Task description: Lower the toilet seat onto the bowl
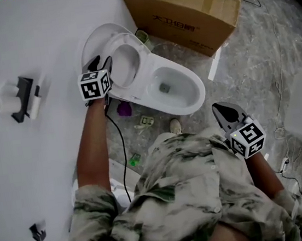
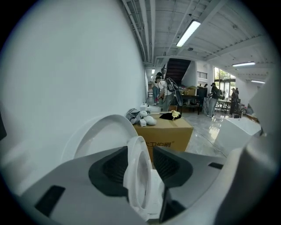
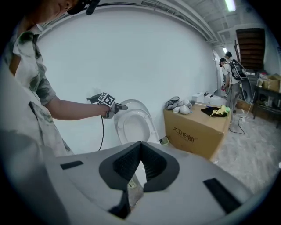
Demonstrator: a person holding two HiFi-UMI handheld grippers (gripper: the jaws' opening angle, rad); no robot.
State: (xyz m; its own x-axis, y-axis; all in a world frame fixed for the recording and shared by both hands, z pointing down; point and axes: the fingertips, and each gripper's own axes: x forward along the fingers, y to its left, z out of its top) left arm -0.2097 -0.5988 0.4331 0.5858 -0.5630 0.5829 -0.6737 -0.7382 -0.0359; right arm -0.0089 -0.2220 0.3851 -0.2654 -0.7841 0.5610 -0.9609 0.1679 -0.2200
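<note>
White wall (image 2: 66, 66) behind: upright toilet seat (image 2: 132, 178) pinched by left gripper (image 2: 139, 162) (right gripper (image 3: 140, 154) closed).

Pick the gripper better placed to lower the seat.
Left gripper: its fingers are shut on the raised seat rim. Right gripper is shut, empty, held back from the bowl.

you get bright, even light from the ceiling strip light (image 2: 189, 33); gripper views bend, darken at edges; close toilet seat (image 2: 138, 176) reads soft.
</note>
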